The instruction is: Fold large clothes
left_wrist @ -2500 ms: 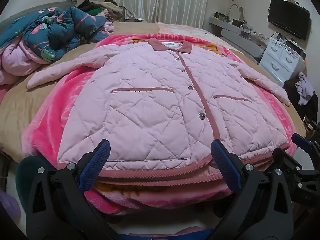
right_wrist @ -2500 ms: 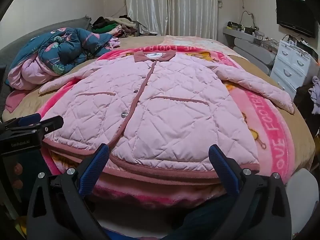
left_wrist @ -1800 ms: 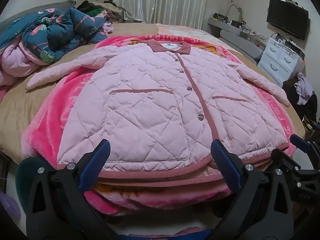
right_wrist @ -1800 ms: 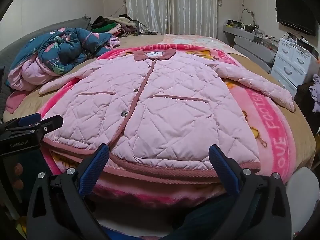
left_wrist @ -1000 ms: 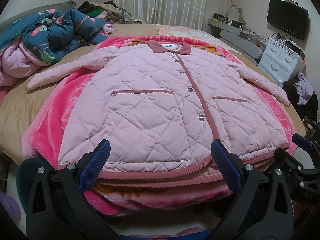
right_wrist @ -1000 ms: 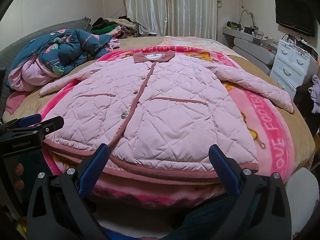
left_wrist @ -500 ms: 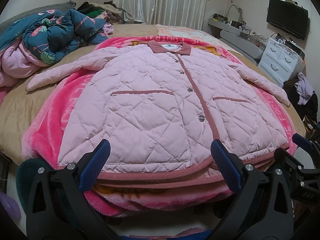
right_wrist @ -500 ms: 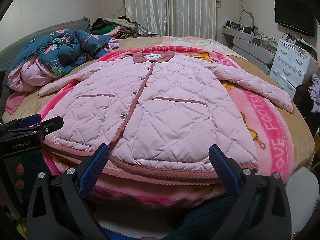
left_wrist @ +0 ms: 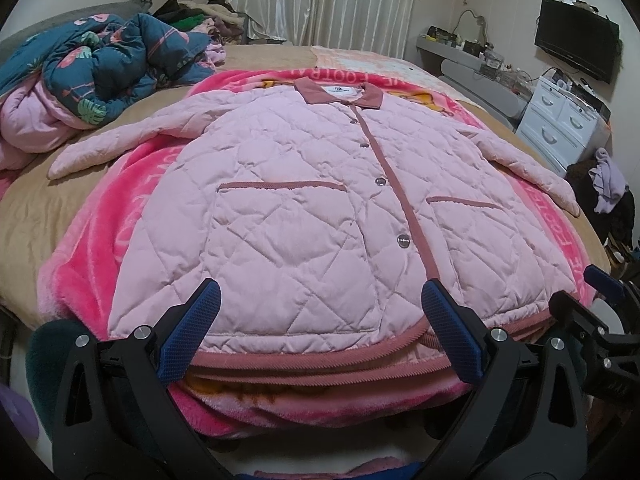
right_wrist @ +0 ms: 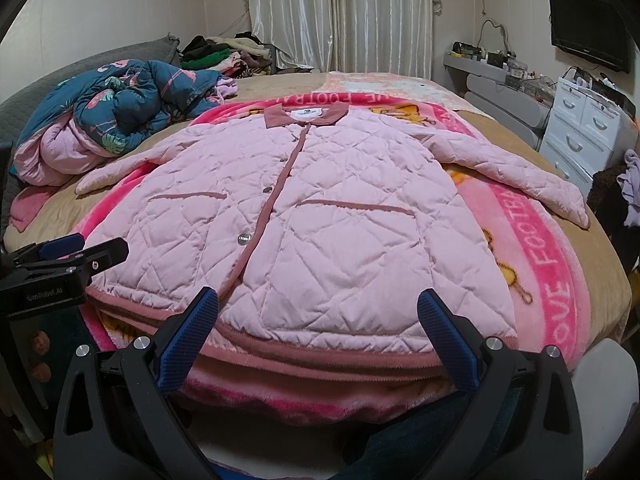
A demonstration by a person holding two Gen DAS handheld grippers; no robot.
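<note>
A pink quilted jacket (left_wrist: 304, 216) lies flat and face up on a bright pink blanket (left_wrist: 88, 264) spread over a bed (left_wrist: 28, 208), buttoned down the front, collar (left_wrist: 340, 94) at the far end, hem at the near edge. Both sleeves are spread outward: one sleeve (left_wrist: 120, 140) reaches toward the left over the tan sheet, the other sleeve (right_wrist: 516, 172) lies across the blanket's lettered border on the right. Two pockets with darker pink trim sit either side of the button strip. The left gripper (left_wrist: 320, 328) hovers just short of the hem on the jacket's left half, fingers spread wide, nothing between the blue pads (left_wrist: 192, 332). The right gripper (right_wrist: 318, 330) sits the same way at the hem on the right half, fingers released and apart, gripping nothing. Each gripper shows at the edge of the other's view: left one (right_wrist: 64, 264) at the left margin with fingertips of the holding hand (right_wrist: 38, 354) visible, right one (left_wrist: 600, 312) at the right margin. A crumpled teal floral quilt (left_wrist: 104, 68) is piled at the bed's far left, well apart from the jacket. Behind are curtains (right_wrist: 340, 16), a wall TV (right_wrist: 588, 26), a white drawer unit (right_wrist: 588, 128) and a heap of clothes (right_wrist: 224, 54) by the headboard.
</note>
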